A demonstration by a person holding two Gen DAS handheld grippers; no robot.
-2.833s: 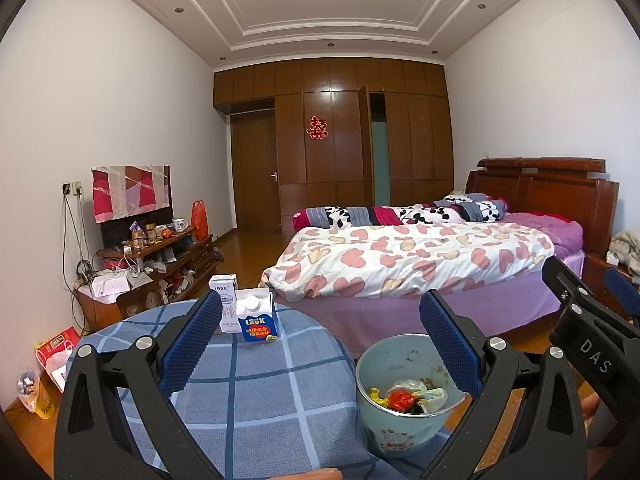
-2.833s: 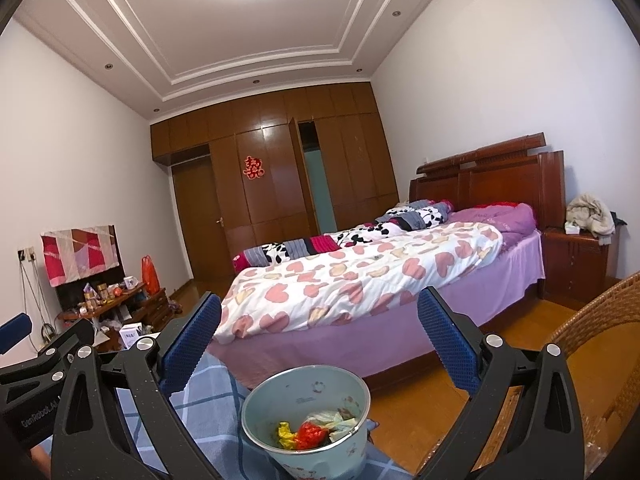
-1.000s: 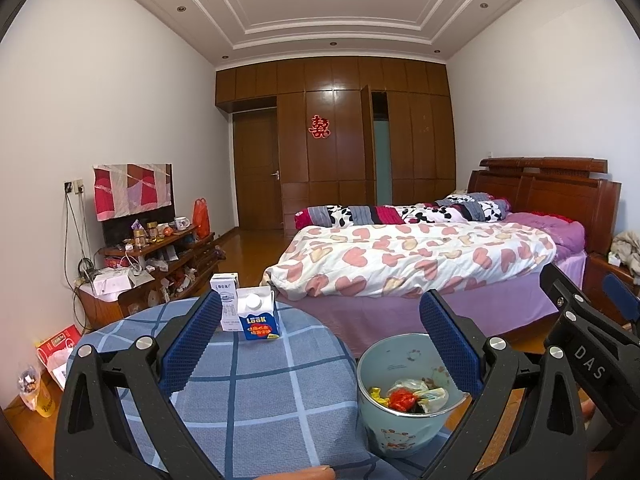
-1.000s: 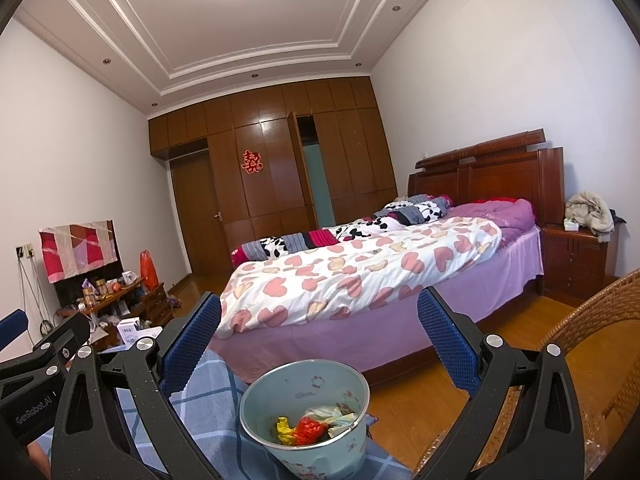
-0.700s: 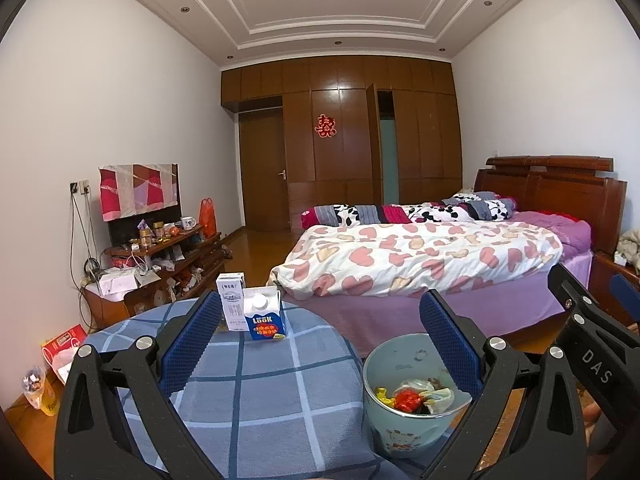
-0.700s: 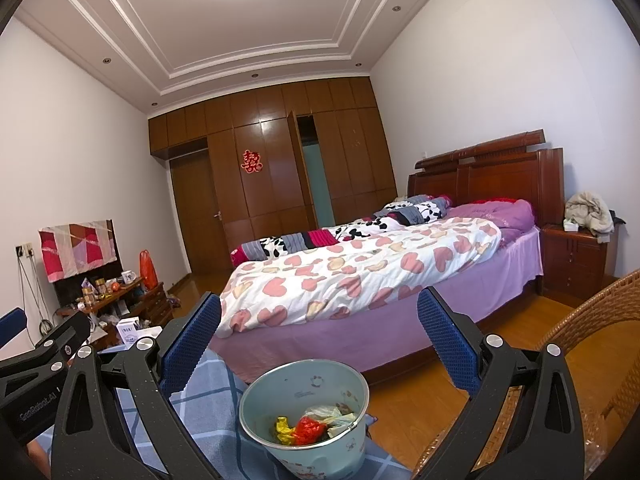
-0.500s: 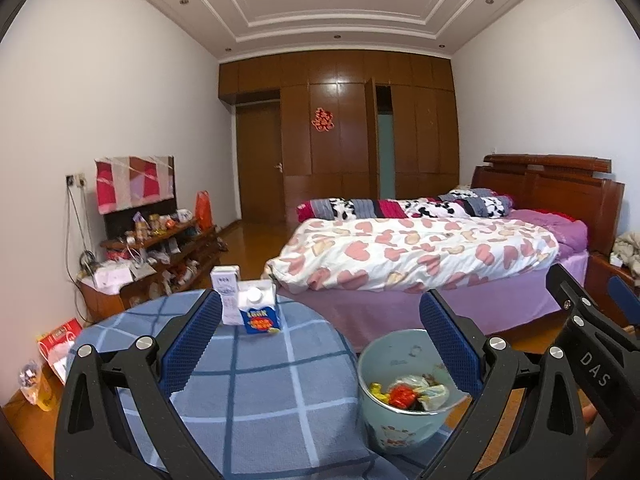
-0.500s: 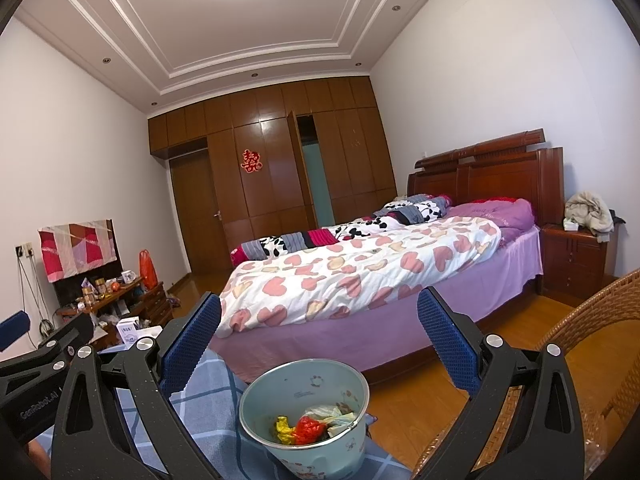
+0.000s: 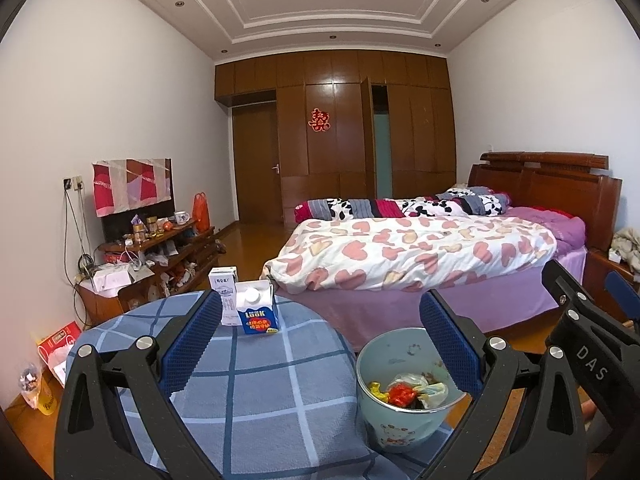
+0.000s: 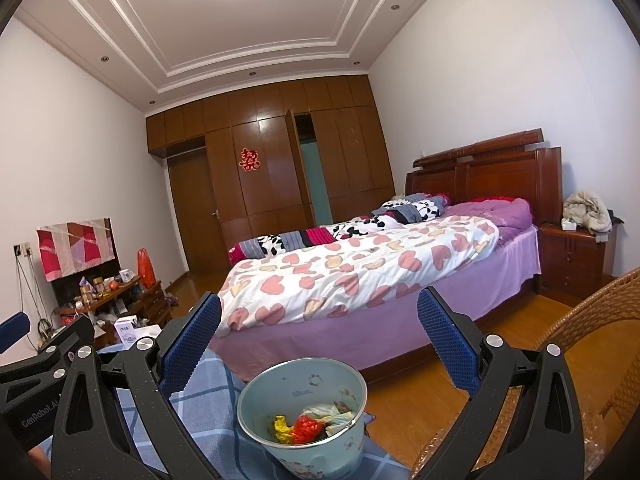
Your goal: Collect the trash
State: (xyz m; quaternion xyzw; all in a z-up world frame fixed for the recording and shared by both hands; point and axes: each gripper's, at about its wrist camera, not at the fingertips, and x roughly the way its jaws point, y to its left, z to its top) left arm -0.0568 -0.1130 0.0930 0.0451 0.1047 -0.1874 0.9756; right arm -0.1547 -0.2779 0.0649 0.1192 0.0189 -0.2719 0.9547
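Left wrist view: left gripper (image 9: 320, 344) w/ blue ribbed pads was spread wide, holding nothing, hovering above the round table w/ blue plaid cloth (image 9: 256, 396). Pale green plastic trash bucket w/ cartoon print (image 9: 400, 424) sat at the table's near right edge, prob. so both tools could reach it. Inside: crumpled wrappers, red, yellow and whitish (image 9: 408, 390); exact count unclear, approx. 3-4 pcs. At the far side of the table stood 2 cartons touching: blue-and-white milk carton w/ white cap (image 9: 257, 312) and white box w/ grey print (image 9: 225, 298) just left of it. Likely the remaining trash, upright and easy to pinch. Part of the right gripper (image 9: 584, 344) showed at right.

Right wrist view: right gripper (image 10: 318, 340) was also spread, empty, above the same bucket (image 10: 316, 452), 1 only. Wrappers (image 10: 308, 426) lay at its bottom. White box (image 10: 129, 330) seen far left; milk carton hidden. Wicker chair (image 10: 592, 360) stood near right.
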